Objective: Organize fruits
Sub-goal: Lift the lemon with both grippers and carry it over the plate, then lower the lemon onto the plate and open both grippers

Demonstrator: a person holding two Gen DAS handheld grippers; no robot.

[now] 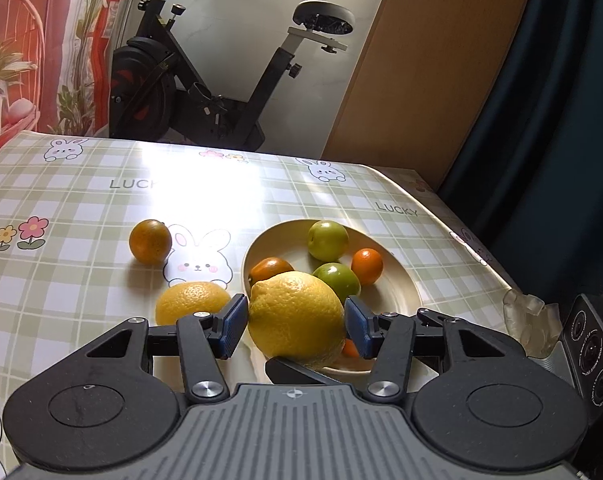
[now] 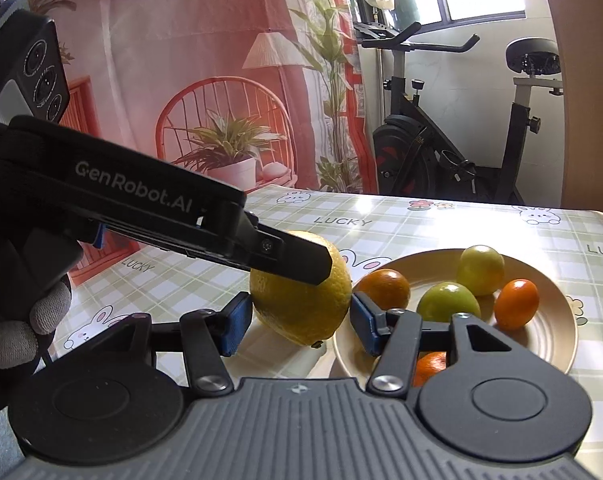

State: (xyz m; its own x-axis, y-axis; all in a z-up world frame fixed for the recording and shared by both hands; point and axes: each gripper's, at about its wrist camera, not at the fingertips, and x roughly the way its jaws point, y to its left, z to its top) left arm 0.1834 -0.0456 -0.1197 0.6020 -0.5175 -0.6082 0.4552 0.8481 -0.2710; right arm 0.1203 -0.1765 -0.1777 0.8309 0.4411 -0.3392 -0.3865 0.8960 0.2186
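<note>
From the left wrist, the left gripper [image 1: 297,326] pinches a large lemon [image 1: 297,316], one blue pad flat on each flank, at the near rim of a cream plate [image 1: 401,292] that sits toward the right edge of the tabletop [image 1: 81,200] (green check cloth with rabbits). On the plate lie two green fruits [image 1: 328,240] [image 1: 339,280], a small orange [image 1: 366,266] and a darker orange [image 1: 270,270]. A second lemon [image 1: 189,302] rests on the cloth just left of the plate, partly behind the left pad, and a dark orange [image 1: 150,241] sits alone farther left. One dark finger of the right gripper [image 1: 297,372] shows under the held lemon. An exercise bike [image 1: 221,80] stands beyond the far edge. From the right wrist, the right gripper [image 2: 301,328] also closes on the same lemon [image 2: 297,308], its pads against both sides, while the left gripper [image 2: 321,266] reaches in from the left with a finger across the top of the fruit, held by a gloved hand [image 2: 25,320]. The lemon is just left of the plate [image 2: 553,344]; whether it touches the cloth I cannot tell.
</note>
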